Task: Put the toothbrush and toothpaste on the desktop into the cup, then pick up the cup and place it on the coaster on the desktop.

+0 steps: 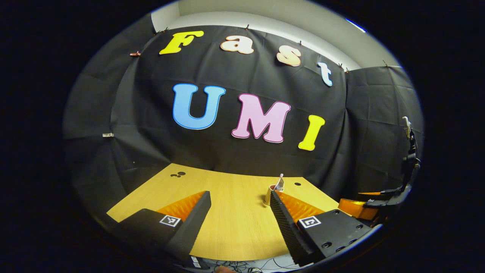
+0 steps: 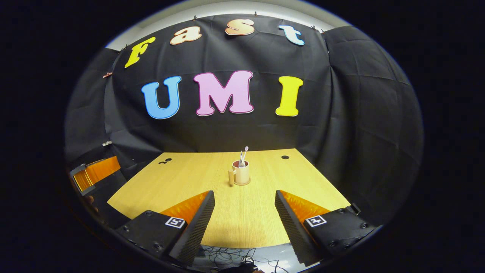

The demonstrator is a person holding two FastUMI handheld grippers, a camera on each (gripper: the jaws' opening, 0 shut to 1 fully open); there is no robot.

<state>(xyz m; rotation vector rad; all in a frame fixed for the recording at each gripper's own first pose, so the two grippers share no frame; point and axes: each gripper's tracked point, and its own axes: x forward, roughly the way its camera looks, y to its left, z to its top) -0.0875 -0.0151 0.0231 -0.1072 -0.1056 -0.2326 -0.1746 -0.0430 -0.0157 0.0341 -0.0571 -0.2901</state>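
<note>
Left gripper view: left gripper (image 1: pixel 240 206) jaws wide, nothing between them, held above the near edge of the wooden desktop (image 1: pixel 235 231). Each finger block bears a small square black-and-white marker; no readable writing on it. Cup (image 1: pixel 269 195) at about 1 o'clock from the gripper, partly hidden behind the right fingertip; toothpaste (image 1: pixel 280 182) pokes out of its top. Right gripper (image 1: pixel 373 201) at 3 o'clock, off the desktop's right edge; cannot tell its jaw state here.

Right gripper view: right gripper (image 2: pixel 244 206) jaws wide, empty. Cup (image 2: pixel 241 172) at 12 o'clock, upright mid-desktop, handle to its left. Toothbrush (image 2: pixel 244 152) and toothpaste stand in it. Coaster cannot be made out. Left gripper (image 2: pixel 94 172) at 9 o'clock. Cables (image 2: pixel 227 259) lie below the desktop's near edge.
</note>
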